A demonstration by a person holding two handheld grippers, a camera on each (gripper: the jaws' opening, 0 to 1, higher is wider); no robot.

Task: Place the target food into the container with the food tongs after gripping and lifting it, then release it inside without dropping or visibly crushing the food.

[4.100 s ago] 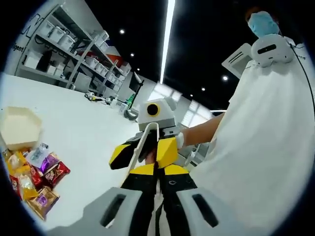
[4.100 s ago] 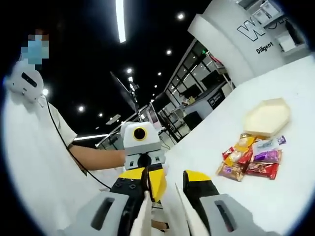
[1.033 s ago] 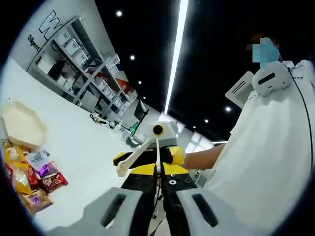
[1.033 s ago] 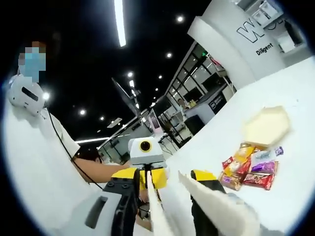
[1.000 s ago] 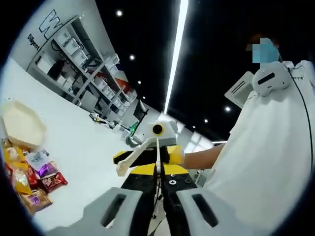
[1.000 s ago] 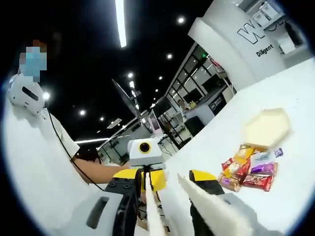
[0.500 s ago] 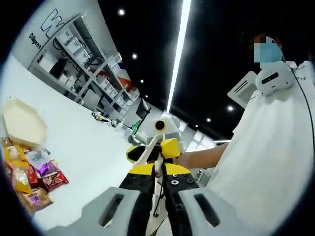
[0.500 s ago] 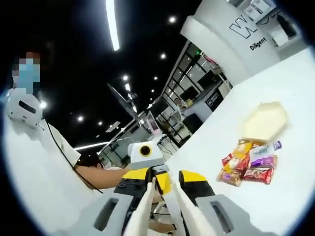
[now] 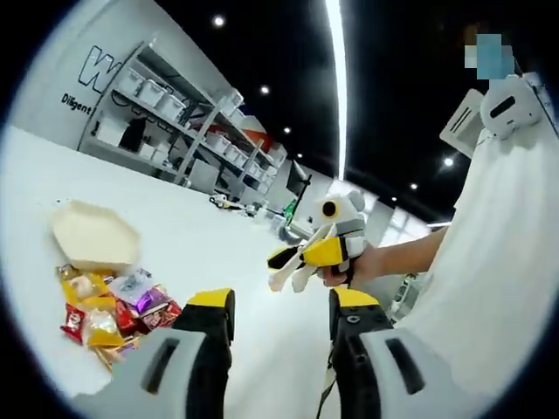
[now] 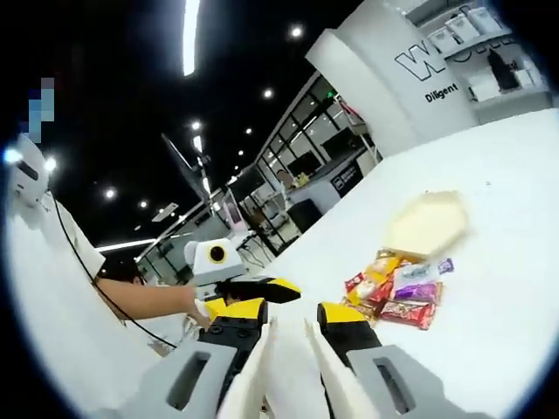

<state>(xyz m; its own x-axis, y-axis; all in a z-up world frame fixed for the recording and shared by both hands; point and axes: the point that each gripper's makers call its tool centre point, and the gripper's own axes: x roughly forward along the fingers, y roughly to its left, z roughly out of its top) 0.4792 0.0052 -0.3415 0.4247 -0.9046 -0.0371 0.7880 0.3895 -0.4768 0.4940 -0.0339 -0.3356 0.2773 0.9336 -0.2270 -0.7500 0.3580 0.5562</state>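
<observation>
Right gripper view: right claw (image 10: 288, 336) clamps white tongs (image 10: 301, 384).

The wide white table top (image 9: 175, 236) looked smooth and matt, and on it the cream six-sided container (image 9: 94, 236) had the dull, slightly fibrous look of pressed paper pulp. Beside it, the heap of small red, yellow and purple snack packets (image 9: 109, 305) gleamed like glossy plastic film and foil, one silvery wrapper (image 10: 417, 272) catching the light. The white food tongs (image 10: 288, 367) looked like plain matt plastic, as did the yellow-and-black jaw tips around them, and the person's white shirt (image 9: 498, 288) was soft, matt cloth.
</observation>
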